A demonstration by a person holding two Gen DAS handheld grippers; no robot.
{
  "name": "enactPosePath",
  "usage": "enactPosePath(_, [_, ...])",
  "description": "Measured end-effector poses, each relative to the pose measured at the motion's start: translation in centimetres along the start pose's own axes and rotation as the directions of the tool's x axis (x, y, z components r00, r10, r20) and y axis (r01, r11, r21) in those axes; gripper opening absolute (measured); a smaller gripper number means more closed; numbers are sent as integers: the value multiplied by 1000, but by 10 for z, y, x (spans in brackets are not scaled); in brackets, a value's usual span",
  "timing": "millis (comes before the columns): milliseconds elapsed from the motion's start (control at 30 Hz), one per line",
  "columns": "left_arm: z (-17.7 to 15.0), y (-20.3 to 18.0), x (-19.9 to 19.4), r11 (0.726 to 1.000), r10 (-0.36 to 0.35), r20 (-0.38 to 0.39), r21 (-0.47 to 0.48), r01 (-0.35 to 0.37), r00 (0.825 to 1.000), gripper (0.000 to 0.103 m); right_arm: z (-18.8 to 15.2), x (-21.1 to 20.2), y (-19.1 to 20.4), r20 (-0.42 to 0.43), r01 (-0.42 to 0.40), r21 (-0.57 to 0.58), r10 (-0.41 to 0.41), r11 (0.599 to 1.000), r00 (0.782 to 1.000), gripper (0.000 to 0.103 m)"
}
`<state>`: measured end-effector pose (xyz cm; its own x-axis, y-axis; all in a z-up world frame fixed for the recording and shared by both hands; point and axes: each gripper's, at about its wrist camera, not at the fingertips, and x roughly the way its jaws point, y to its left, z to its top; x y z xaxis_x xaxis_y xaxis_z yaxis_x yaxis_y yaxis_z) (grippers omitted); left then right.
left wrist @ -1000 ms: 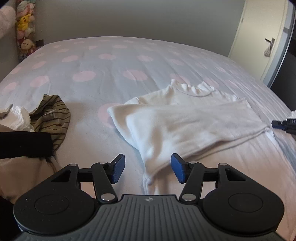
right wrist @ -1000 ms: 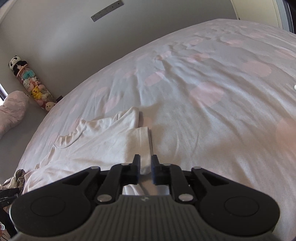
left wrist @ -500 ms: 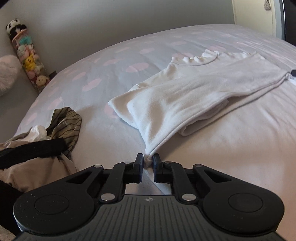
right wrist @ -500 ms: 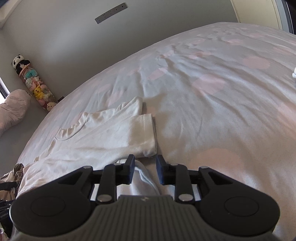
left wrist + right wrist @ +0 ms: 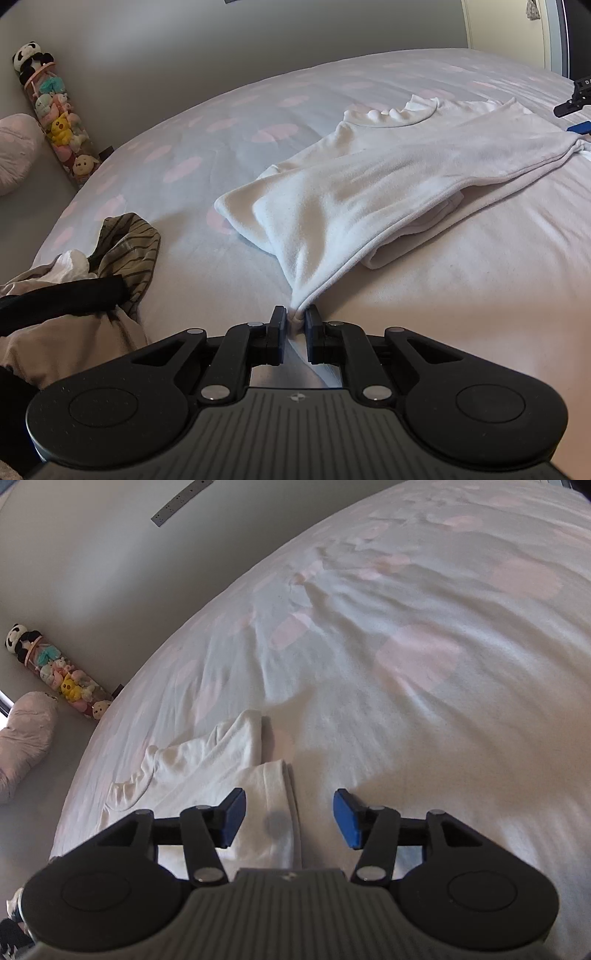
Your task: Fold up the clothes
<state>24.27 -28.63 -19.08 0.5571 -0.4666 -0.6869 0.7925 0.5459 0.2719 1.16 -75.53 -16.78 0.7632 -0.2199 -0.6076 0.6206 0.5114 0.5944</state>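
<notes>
Spotted bedspread (image 5: 258, 122) carries a white shirt (image 5: 369, 184); left gripper (image 5: 295, 325) pinches its near corner for folding, right gripper (image 5: 288, 819) jaws opening, gripping nothing

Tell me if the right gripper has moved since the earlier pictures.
Yes. The right gripper has pulled back from the wall and plush-toy tube; the white shirt's folded edge now lies between its opening jaws, unpinched, where earlier they pinched it.

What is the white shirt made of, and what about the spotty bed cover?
The white shirt looks like soft, matte knit cotton or fleece: it drapes in thick, rounded folds with a slightly fuzzy face. The spotty bed cover looks like thin, smooth woven cotton, matte, with fine sharp wrinkles. Neither can be told for sure.
</notes>
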Motion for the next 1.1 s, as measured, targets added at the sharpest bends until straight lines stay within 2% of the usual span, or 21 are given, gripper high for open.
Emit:
enactPosePath(100, [0, 1, 1, 1000, -2, 2, -3, 2, 1000, 9, 7, 15, 5, -10, -25, 21, 25, 999, 1000, 43])
enactPosePath(133, [0, 1, 1, 1000, -1, 2, -3, 1, 1000, 9, 8, 18, 7, -18, -28, 24, 28, 999, 999, 19])
enactPosePath(167, [0, 0, 1, 1000, 0, 3, 0, 0, 1000, 9, 9, 21, 10, -26, -31, 27, 31, 999, 999, 4])
enactPosePath(333, [0, -1, 0, 1000, 10, 13, 23, -10, 1000, 9, 17, -2, 40, 77, 20, -110, -11, 994, 997, 3])
enactPosePath(467, [3, -6, -6, 997, 24, 39, 66, -26, 999, 9, 39, -23, 59, 177, 76, -169, -45, 983, 983, 2])
enactPosePath(600, [6, -12, -14, 992, 19, 66, 122, -27, 998, 9, 54, -21, 62, 195, 182, -194, -143, 964, 970, 3])
enactPosePath(733, [1, -18, -5, 988, -11, 16, 156, 8, 1000, 9, 46, -6, 53, 145, 209, -198, -183, 958, 972, 3])
enactPosePath(767, [1, -16, -5, 989, -19, 17, 147, 16, 1000, 9, 44, -4, 51, 138, 212, -197, -187, 957, 973, 3])
enactPosePath(867, [2, -4, -11, 992, -100, 31, 82, 97, 995, 9, 38, -1, 45, 125, 220, -186, -199, 958, 972, 4])
enactPosePath(967, [1, 7, -19, 980, -201, 39, 13, 201, 979, 13, 34, -6, 41, 131, 233, -174, -212, 957, 968, 11])
enactPosePath(1100, [3, 27, -30, 964, -248, 78, -78, 254, 966, 18, 19, -26, 38, 156, 215, -181, -188, 960, 970, 12])
